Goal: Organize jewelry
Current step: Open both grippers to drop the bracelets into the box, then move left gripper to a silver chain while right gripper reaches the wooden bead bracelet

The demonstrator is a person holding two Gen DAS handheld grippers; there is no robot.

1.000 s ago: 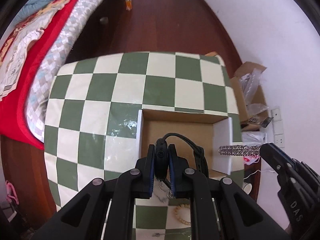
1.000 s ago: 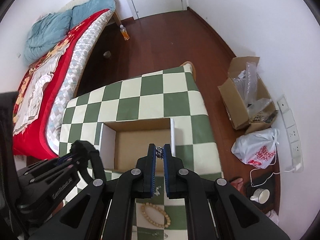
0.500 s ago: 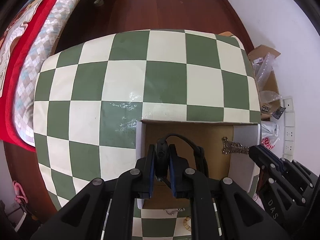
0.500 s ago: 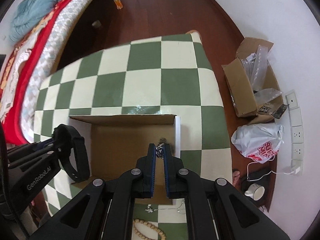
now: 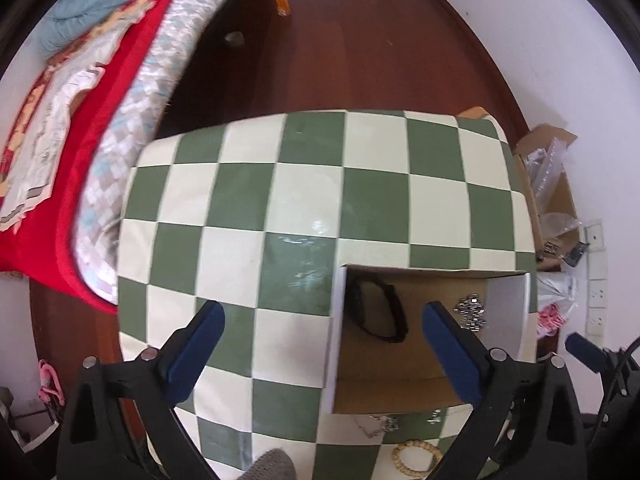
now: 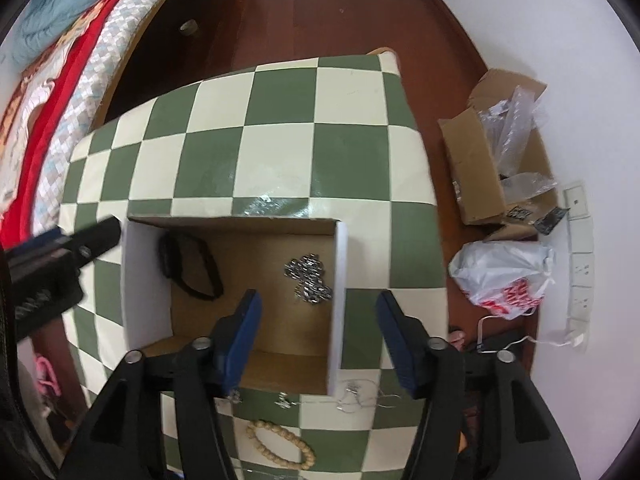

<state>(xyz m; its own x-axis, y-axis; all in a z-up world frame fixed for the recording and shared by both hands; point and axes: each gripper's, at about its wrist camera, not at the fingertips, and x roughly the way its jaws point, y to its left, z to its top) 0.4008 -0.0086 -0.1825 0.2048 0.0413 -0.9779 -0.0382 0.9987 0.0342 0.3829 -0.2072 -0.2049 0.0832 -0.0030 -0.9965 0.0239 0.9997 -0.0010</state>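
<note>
Both claws gape wide and hold nothing. The right claw (image 6: 316, 332) hangs above the box (image 6: 338, 300), whose floor carries the silver chain (image 6: 309, 278) and black band (image 6: 188, 268); the left claw (image 5: 324, 340) straddles the box's left wall.

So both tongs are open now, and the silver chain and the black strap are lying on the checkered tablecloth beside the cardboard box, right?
Not quite. Both the left tongs and right tongs are open, but the silver chain and the black strap lie inside the cardboard box, not beside it on the checkered tablecloth. The right wrist view shows this clearly.
</note>
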